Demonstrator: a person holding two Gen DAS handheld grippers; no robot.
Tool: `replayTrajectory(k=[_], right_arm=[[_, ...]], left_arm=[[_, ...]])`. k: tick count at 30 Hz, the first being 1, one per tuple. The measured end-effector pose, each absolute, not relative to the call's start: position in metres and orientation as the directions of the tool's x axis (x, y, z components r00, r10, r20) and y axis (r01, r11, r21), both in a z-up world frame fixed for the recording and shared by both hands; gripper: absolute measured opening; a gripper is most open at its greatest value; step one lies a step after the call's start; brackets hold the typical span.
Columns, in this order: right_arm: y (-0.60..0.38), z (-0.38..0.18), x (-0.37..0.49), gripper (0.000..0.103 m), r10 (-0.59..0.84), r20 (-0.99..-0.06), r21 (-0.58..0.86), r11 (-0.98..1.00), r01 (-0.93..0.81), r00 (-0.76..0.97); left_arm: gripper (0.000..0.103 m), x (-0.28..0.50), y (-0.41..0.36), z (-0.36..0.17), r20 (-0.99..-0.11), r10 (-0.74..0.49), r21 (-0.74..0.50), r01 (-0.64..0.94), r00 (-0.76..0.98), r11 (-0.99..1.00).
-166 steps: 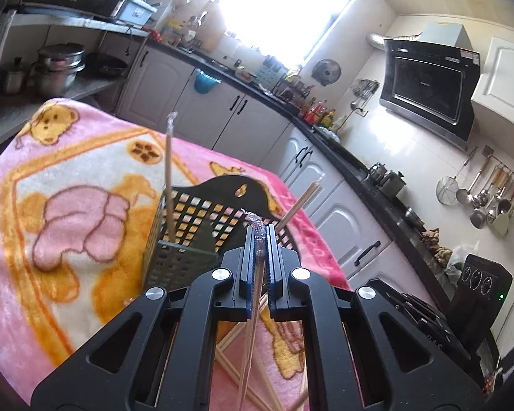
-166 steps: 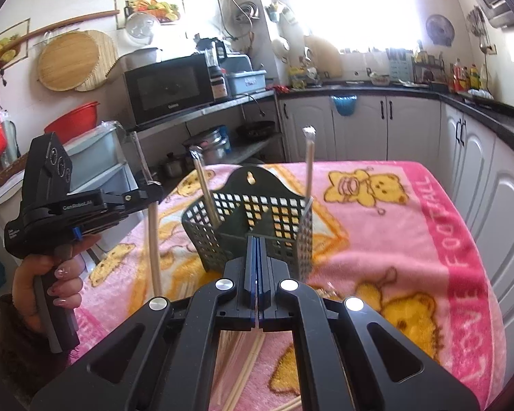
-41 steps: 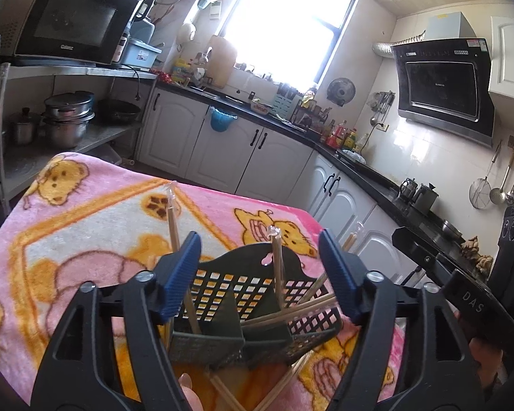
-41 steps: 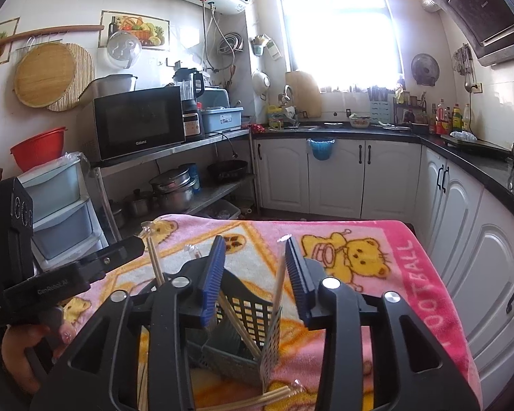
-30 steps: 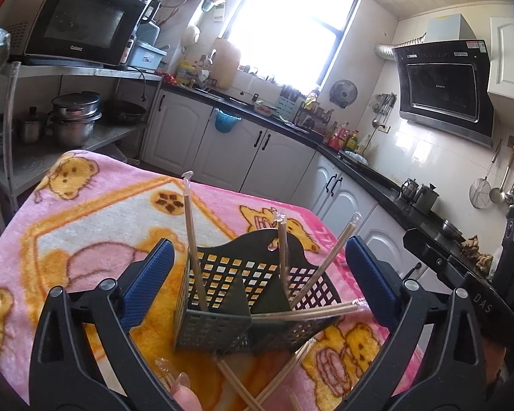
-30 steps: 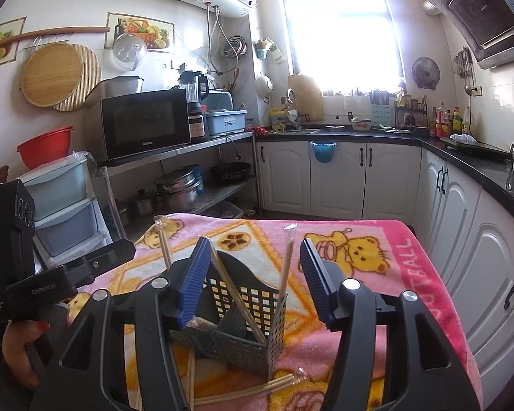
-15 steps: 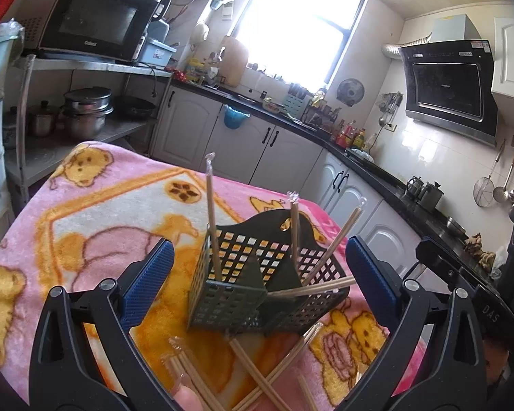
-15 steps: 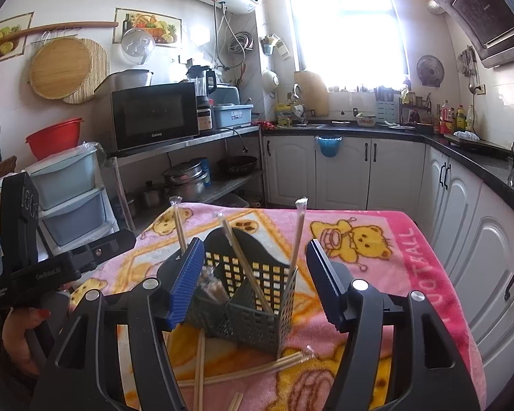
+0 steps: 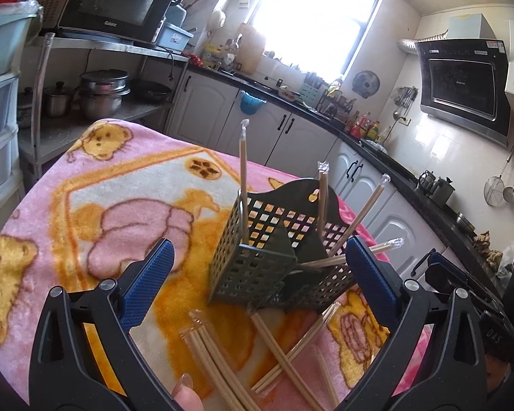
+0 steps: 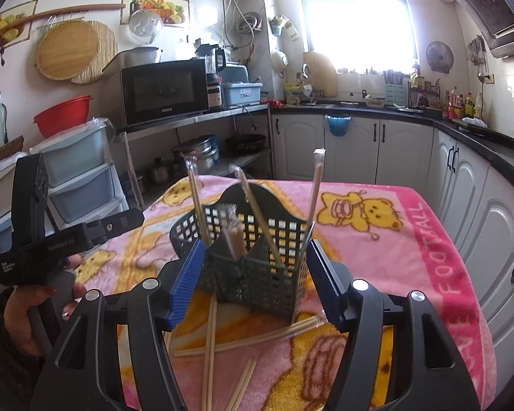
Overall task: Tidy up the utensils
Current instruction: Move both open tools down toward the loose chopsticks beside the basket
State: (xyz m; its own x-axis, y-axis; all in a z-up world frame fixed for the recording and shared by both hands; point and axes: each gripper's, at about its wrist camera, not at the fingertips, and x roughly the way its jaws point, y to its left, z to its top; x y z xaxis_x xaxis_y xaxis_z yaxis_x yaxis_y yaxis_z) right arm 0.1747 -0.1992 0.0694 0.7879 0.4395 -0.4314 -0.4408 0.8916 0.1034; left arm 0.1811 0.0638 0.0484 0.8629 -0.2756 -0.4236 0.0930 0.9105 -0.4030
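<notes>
A dark green perforated utensil holder (image 9: 274, 257) stands on the pink bear blanket (image 9: 120, 205); it also shows in the right wrist view (image 10: 257, 260). Several plastic-wrapped chopstick pairs (image 9: 244, 185) stand or lean in its compartments (image 10: 315, 198). More wrapped chopsticks (image 9: 222, 359) lie loose on the blanket in front of the holder (image 10: 243, 339). My left gripper (image 9: 257, 281) is open and empty, above the loose chopsticks, just in front of the holder. My right gripper (image 10: 253, 277) is open and empty, its fingers on either side of the holder's near corner.
The blanket-covered table's right edge (image 10: 469, 308) faces white kitchen cabinets (image 10: 377, 150). A steel shelf with a microwave (image 10: 164, 92) and pots stands behind the table. Plastic drawers (image 10: 78, 178) stand at the left. The hand-held left gripper body (image 10: 51, 236) shows at the left.
Both grippers went from shut to wide open and have drawn back from the holder. The chopstick the left gripper held is released. More loose chopsticks on the blanket have come into view.
</notes>
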Motion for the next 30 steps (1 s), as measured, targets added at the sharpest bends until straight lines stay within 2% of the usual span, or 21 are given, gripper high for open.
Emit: replayTrajectory(k=[17, 30], right_arm=[[-0.189, 0.037, 0.169, 0.06, 0.447, -0.516, 0.115, 0.882, -0.458, 0.731], [-0.183, 0.009, 0.173, 0.06, 0.432, -0.589, 0.123, 0.883, -0.453, 0.683]], left_arm=[[0.092, 0.172, 0.064, 0.014, -0.511, -0.261, -0.375, 0.061, 0.819, 0.925], [0.092, 0.169, 0.064, -0.025, -0.628, -0.26, -0.336, 0.045, 0.733, 0.941]])
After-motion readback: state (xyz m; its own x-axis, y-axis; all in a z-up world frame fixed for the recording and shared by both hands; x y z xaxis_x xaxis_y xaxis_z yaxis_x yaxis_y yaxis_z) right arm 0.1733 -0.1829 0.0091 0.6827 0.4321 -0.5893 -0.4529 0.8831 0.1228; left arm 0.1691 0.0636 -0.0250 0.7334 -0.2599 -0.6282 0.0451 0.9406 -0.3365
